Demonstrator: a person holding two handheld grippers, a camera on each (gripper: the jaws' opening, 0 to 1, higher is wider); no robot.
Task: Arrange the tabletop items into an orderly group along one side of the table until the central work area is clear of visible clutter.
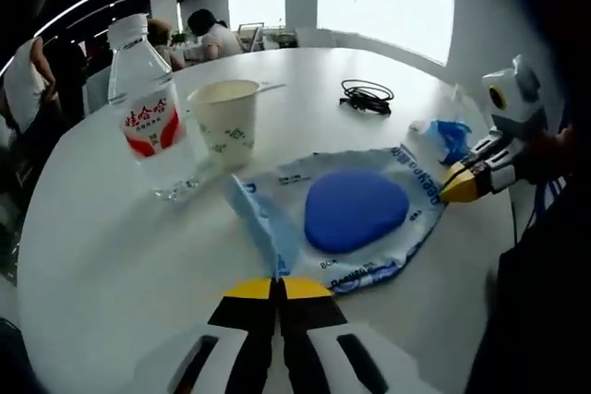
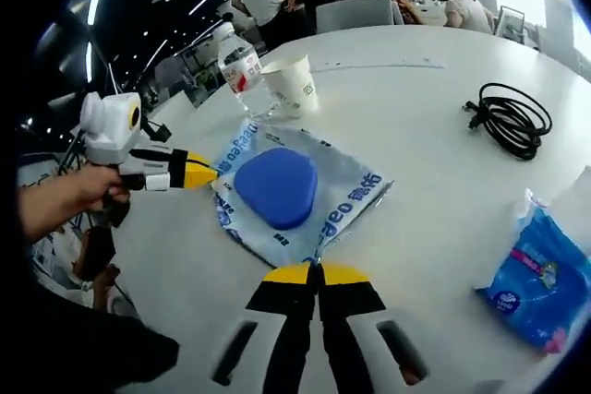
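Note:
A clear plastic bag (image 1: 277,193) with blue print lies on the white round table (image 1: 111,256), and a blue rounded pad (image 1: 355,210) sits inside it. My left gripper (image 1: 277,287) is shut on the bag's near edge, which folds up at the tips. From the right comes my right gripper (image 1: 459,188), pinching the opposite edge. In the right gripper view the same bag (image 2: 346,193) and pad (image 2: 275,185) lie just ahead of my right gripper (image 2: 317,271), which is shut on a bag corner. My left gripper (image 2: 199,173) holds the far edge.
A water bottle (image 1: 146,108) (image 2: 240,65) and a paper cup (image 1: 226,119) (image 2: 294,84) stand together beyond the bag. A coiled black cable (image 1: 367,96) (image 2: 511,118) and a blue tissue pack (image 1: 447,137) (image 2: 543,281) lie apart. People sit at the far rim.

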